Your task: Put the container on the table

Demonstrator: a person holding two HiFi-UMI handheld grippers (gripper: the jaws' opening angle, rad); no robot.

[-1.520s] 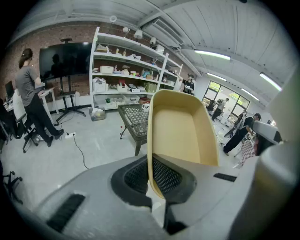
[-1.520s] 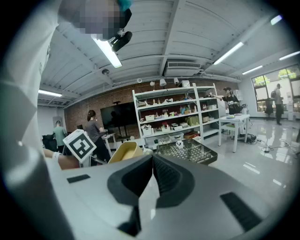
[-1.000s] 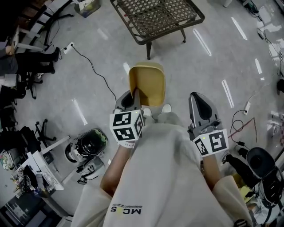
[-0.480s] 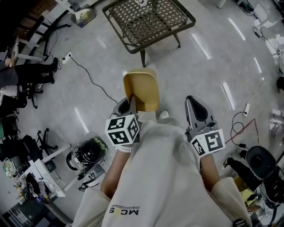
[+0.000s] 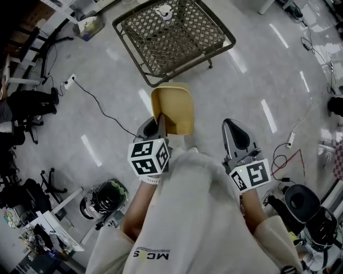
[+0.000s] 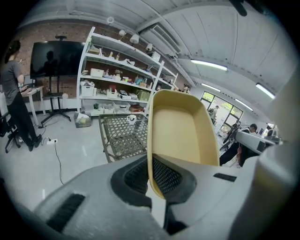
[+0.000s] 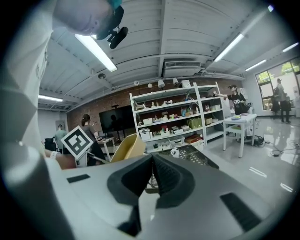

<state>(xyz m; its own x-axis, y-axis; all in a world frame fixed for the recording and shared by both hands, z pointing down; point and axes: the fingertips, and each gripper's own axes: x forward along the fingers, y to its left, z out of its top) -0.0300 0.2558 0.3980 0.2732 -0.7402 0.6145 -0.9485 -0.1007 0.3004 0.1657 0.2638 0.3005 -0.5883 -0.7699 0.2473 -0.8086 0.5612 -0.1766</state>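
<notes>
1. The container is a yellow tub with its open side up. All that shows inside it is its own smooth yellow bottom and walls.
2. The left gripper pinches the tub's near wall. One jaw is inside the tub and one is outside, both pressed on the wall.
3. The tub is in the air over the grey floor, in front of the person. It is not on the table.
4. The table is a metal mesh one, just past the tub's far end. Its near edge and one corner leg are close to the tub.
5. A white cup sits at the far side of the table top. The near part of the mesh is bare.
6. The right gripper is to the right of the tub and does not touch it. Its jaws are pressed together with nothing between them.
7. A black cable lies on the floor to the left, well away from the tub.
</notes>
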